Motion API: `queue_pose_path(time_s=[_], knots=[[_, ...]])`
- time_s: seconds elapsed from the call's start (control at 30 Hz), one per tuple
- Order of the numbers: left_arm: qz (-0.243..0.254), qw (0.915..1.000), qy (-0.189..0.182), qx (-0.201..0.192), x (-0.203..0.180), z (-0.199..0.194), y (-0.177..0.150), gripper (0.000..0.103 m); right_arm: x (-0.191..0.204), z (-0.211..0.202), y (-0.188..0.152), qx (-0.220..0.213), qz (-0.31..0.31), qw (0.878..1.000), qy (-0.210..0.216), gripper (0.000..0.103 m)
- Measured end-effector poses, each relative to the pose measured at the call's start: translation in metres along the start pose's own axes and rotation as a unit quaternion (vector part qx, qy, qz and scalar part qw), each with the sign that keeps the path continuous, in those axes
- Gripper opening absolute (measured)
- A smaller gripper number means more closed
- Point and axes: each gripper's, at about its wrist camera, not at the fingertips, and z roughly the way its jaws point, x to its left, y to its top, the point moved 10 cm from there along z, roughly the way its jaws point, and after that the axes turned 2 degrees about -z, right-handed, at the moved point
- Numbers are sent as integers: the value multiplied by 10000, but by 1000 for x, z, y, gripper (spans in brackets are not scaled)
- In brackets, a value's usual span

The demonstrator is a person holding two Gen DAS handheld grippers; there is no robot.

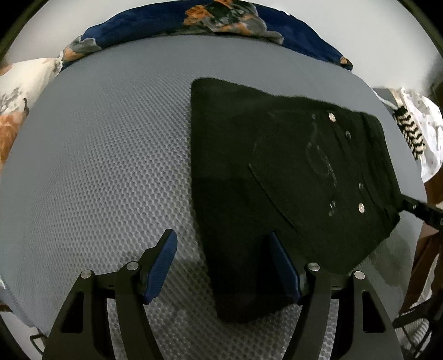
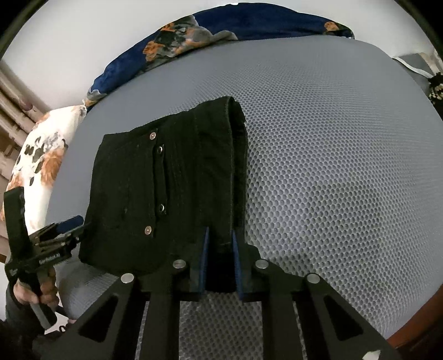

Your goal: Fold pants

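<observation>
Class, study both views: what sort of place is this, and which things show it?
Probably a bedroom: a grey honeycomb-mesh mattress surface, a navy floral blanket bunched at its far edge, and a white floral pillow beside black folded pants.

Grey mesh mattress (image 1: pixel 97 166) (floral pillow (image 2: pixel 41 166) beside); white wall (image 1: pixel 41 27).

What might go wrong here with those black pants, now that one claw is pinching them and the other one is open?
Only the right gripper clamps the pants, at the waistband edge, so pulling from there may drag the bundle askew or undo the fold.

The left gripper is open, one finger over the fabric and one over the mattress; closing here might bunch the cloth.

The pants lie near the mattress edge and could slip off.
</observation>
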Motion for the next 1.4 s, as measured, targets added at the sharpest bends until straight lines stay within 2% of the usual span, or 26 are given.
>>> queue_pose_path(time_s=[0.1,0.3,0.37,0.5,0.67,0.73,0.83,0.9,1.03,1.2,1.3,1.4], knots=[[108,9999,26,91,-6,6,-10,69,-3,2,-4,18,101,9999,43,14],[146,9999,60,43,-8,9,-9,70,-9,9,-7,67,281,9994,196,14],[154,9999,71,29,-7,8,-10,70,-9,10,-6,78,280,9993,220,19],[177,9998,115,-25,-6,4,-9,70,-11,9,-4,66,317,9989,352,20],[244,9992,247,-214,0,-8,-2,70,-12,4,2,-23,235,9990,370,28],[149,9993,124,-310,5,-13,7,70,-12,2,6,-65,174,9991,377,35],[-35,9993,-123,-354,13,-17,16,70,-12,1,15,-138,101,9990,413,39],[-172,9988,-376,-279,18,-19,17,70,-9,5,20,-73,50,9979,636,52],[-454,9938,-1018,-25,17,-14,19,70,-7,19,26,69,107,9937,1114,56],[-573,9900,-1278,182,18,-3,21,70,-20,34,30,206,393,9883,1460,57],[-760,9837,-1597,339,17,4,24,70,-24,41,29,350,485,9823,1773,57],[-842,9817,-1670,371,21,10,28,70,-27,47,27,469,463,9794,1909,57]])
